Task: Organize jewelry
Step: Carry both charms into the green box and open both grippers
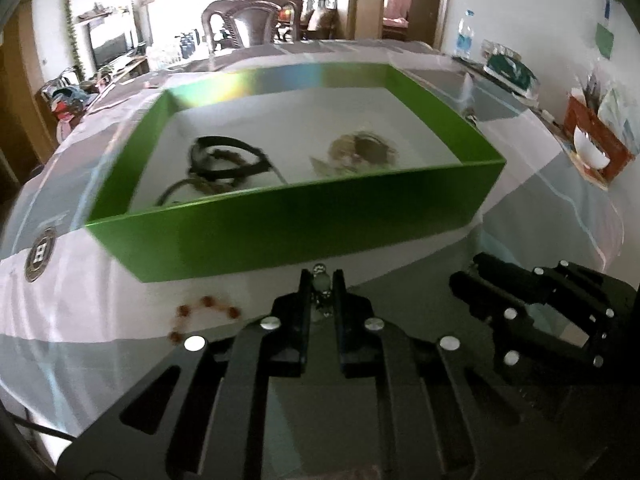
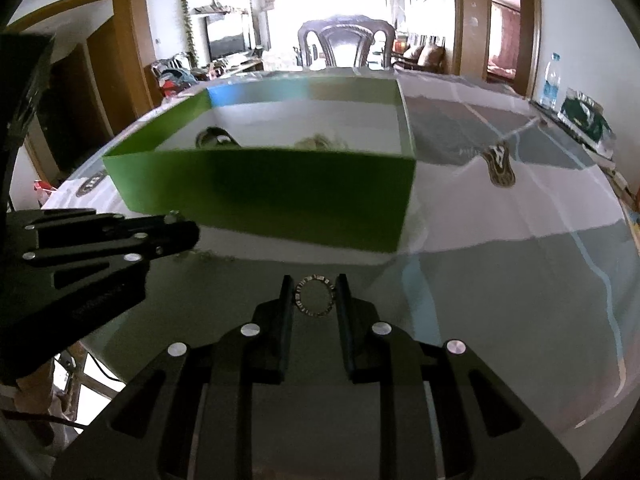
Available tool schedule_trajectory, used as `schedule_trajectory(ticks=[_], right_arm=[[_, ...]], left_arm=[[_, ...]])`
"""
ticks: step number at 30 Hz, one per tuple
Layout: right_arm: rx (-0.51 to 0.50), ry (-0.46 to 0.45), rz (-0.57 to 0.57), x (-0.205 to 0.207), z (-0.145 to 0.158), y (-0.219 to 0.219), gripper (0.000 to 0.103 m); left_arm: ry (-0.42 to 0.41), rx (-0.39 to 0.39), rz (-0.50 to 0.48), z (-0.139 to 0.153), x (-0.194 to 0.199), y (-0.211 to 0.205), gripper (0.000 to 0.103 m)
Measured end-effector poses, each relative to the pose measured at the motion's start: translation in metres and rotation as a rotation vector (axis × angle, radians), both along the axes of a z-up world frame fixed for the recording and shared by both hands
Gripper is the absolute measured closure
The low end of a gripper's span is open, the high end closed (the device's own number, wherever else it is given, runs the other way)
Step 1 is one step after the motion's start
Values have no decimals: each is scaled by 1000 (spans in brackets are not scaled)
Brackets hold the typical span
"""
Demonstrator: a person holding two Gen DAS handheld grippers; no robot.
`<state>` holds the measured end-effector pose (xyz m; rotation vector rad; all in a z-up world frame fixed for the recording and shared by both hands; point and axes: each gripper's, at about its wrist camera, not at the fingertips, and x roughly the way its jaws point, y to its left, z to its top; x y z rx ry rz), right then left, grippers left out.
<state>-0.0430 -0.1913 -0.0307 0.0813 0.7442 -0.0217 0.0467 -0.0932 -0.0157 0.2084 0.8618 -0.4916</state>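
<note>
Both pairs of jaws are loaded: the left gripper (image 1: 322,280) pinches a small clear-beaded piece (image 1: 321,280), the right gripper (image 2: 314,290) clamps a studded ring (image 2: 314,294). Beyond them the green box (image 1: 280,228) already holds dark cords (image 1: 224,160) and a gold tangle (image 1: 360,148). An amber bead strand (image 1: 204,312) lies on the worktop (image 1: 100,320), left of the left jaws. Both grippers tilt downward.

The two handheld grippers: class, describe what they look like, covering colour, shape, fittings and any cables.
Both the left gripper and the right gripper are matt black. Each has two slim, flat fingers on angular slotted linkage plates, fastened with round silver bolt heads. A thin dark cable trails at the lower left edge of each wrist view. Faint embossed lettering on one plate is unreadable.
</note>
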Motion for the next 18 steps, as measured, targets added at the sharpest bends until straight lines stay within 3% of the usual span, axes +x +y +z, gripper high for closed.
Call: schedule_trajectory(ticks=[10, 18], right_arm=[[-12, -149, 34, 4, 48, 10, 82], [-49, -220, 25, 40, 79, 11, 82]], left_arm=[[-140, -79, 81, 59, -6, 45, 92], [-227, -97, 121, 92, 17, 46, 92]])
